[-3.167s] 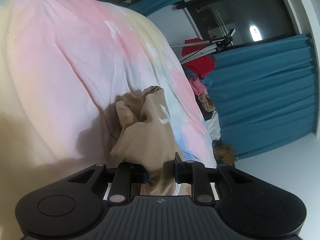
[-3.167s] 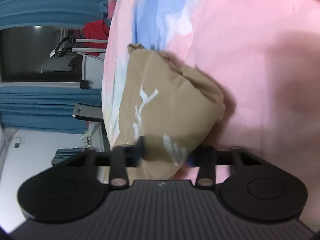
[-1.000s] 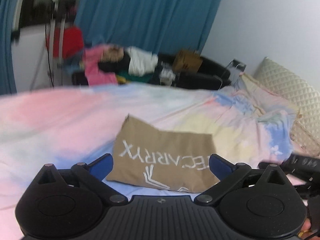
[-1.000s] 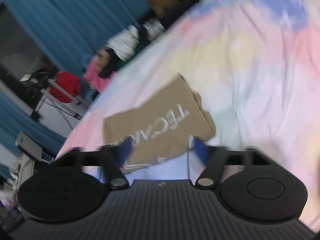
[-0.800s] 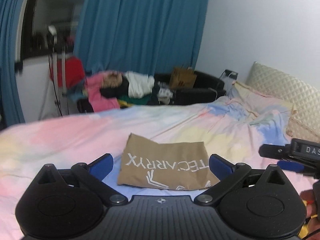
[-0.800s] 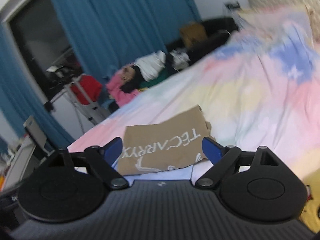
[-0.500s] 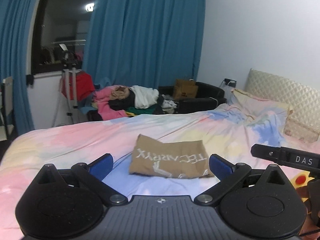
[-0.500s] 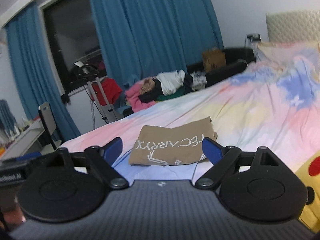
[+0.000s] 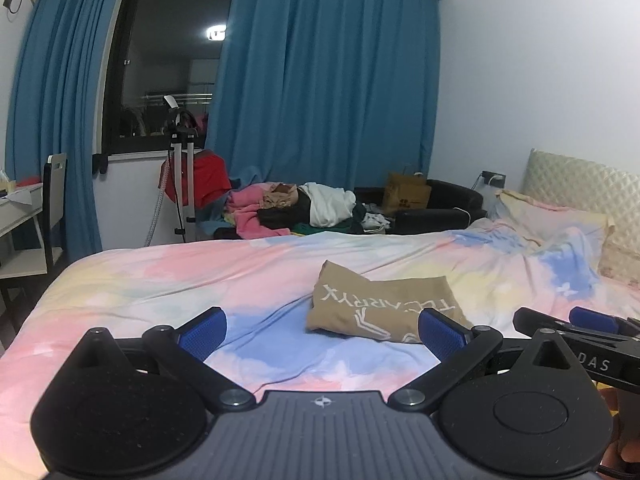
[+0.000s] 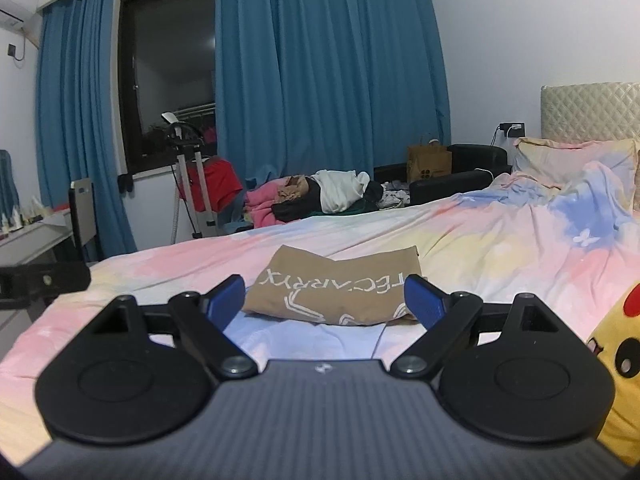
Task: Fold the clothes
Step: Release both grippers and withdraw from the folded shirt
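My tan printed cotton shirt (image 10: 334, 294) lies folded on the pastel bedspread (image 10: 480, 248), both grippers (image 9: 322, 332) (image 10: 324, 300) spread empty; the far pile (image 9: 304, 210) remains.

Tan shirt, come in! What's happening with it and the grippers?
Left gripper open, right gripper open. Tan shirt folded on bedspread. Nothing blocking.

Blue curtains (image 9: 328, 92) flank a dark window (image 9: 168, 64). A yellow plush toy (image 10: 624, 360) lies on the pastel bed (image 10: 500, 240). A paper bag (image 10: 429, 162) sits on a black couch (image 10: 460, 178).
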The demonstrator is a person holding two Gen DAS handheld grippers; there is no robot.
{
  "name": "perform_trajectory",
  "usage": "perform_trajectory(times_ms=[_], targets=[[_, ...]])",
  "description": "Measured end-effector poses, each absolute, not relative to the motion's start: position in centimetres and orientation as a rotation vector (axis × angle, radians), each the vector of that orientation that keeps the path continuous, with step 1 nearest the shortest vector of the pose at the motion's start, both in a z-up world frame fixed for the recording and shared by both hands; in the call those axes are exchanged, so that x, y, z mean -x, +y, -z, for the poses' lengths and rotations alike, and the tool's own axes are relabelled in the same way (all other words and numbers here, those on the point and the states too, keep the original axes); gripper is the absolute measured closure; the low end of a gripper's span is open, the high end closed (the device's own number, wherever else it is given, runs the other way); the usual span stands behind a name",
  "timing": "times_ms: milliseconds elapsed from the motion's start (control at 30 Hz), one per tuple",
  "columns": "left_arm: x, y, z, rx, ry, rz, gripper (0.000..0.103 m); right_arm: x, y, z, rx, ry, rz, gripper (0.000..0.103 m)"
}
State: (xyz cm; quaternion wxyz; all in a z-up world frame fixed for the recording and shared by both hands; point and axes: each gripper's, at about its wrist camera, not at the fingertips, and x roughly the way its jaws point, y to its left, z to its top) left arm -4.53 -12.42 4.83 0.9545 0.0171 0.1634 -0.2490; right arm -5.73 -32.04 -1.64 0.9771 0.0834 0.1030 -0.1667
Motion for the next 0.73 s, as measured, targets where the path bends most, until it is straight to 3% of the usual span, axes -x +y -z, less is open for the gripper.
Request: perform_trajectory(times_ms=[733], targets=[[2.5,-12.9,-1.2,-0.042,0.382,0.483,0.0,3.8,-31.6,4.4,-0.131,0.261,0.377,0.015]])
